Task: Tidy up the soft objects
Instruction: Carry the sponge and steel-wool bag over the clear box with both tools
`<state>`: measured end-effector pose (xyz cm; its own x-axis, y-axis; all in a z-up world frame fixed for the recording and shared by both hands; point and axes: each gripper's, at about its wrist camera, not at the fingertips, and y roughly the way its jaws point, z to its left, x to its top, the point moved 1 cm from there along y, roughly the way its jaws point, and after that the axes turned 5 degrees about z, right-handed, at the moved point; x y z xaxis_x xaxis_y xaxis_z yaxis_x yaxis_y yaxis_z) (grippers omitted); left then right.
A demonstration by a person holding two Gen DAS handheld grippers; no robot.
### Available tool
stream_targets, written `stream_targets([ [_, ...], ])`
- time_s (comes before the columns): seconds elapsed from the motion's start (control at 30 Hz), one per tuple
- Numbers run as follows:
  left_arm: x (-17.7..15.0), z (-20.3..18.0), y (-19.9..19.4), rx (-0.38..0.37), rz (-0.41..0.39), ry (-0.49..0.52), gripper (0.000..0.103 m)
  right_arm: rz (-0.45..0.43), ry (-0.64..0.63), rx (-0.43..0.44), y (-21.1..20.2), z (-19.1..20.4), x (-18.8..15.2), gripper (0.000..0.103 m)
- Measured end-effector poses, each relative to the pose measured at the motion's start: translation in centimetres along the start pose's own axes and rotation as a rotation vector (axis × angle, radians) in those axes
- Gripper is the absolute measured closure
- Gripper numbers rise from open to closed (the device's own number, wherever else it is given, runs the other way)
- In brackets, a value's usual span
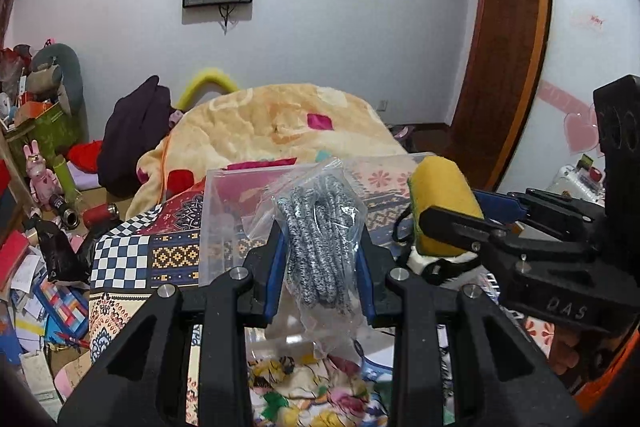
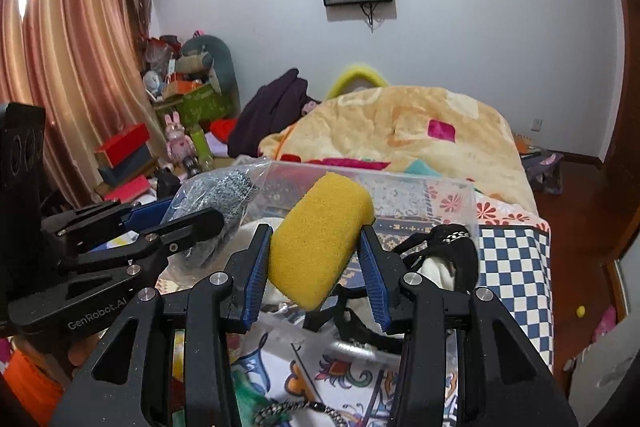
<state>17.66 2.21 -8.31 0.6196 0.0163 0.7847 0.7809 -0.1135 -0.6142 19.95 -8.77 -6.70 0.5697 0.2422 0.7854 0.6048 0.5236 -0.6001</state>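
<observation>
My left gripper is shut on a clear plastic bag of grey knitted fabric and holds it above a clear plastic box. My right gripper is shut on a yellow sponge and holds it over the same box. The right gripper also shows in the left wrist view, at the right, with the sponge. The left gripper and its bag show at the left of the right wrist view. A black and white soft item lies in the box under the sponge.
The box stands on a patterned bedspread. A beige blanket is heaped behind it. The floor at the left is cluttered with papers, boxes and toys. A wooden door is at the right; curtains hang at the left.
</observation>
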Motion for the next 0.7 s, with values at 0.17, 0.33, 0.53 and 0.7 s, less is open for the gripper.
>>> stream_targets([
  [0.17,0.3,0.6,2.3,0.014,0.052,0.002,0.072,0.073,-0.025,-0.013,2.3,-0.3,0.0,0.063],
  [0.33,-0.1,0.8,3.7,0.019,0.097,0.001,0.071,0.124,-0.043,-0.011,3.6,-0.5,-0.3,0.062],
  [0.53,-0.6,0.9,4.1,0.032,0.115,-0.002,0.07,0.145,-0.073,-0.039,4.1,0.0,-0.6,0.062],
  [0.7,-0.5,1.1,3.3,0.025,0.094,-0.01,0.064,0.137,-0.08,-0.052,3.6,-0.2,-0.1,0.053],
])
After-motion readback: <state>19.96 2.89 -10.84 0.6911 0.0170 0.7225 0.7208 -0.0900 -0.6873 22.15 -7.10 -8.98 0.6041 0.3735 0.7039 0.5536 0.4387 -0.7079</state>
